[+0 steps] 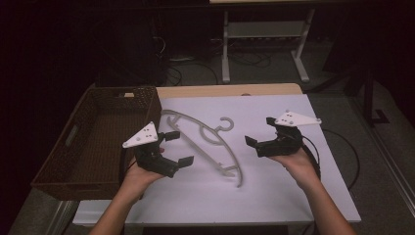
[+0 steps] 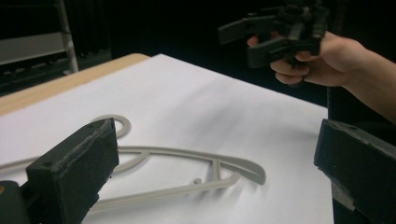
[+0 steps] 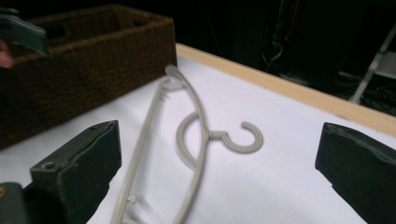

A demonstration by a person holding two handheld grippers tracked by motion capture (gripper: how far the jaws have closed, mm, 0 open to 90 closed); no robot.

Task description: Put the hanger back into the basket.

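- hanger [image 1: 205, 139], pale grey plastic, lies flat on the white sheet [image 1: 274, 191] that covers the desk [image 1: 220, 91], between the two grippers and touched by neither.
- going left to right in the high view: a dark brown woven basket [image 1: 73, 176] sits at the left edge of the desk, its near corner overhanging the edge.
- just right of the basket, the left hand [image 1: 139, 178] holds the left gripper [image 1: 177, 148] above the sheet; its jaws stand wide apart with nothing between them, and they point toward the hanger.
- the hanger runs on a slant from near the basket's far right corner down toward the middle of the sheet, its hook [image 1: 226, 125] curling on the far side.
- right of the hanger, the right hand [image 1: 298, 166] holds the right gripper [image 1: 259, 131] raised off the sheet; its jaws are also spread wide and hold nothing.
- in the left gripper view the hanger [image 2: 187, 158] lies just beyond the jaws, with the right gripper [image 2: 243, 44] in the air farther off.
- in the right gripper view the hook [image 3: 243, 137] lies between the two jaws' lines of sight, the basket [image 3: 93, 60] behind on the left.
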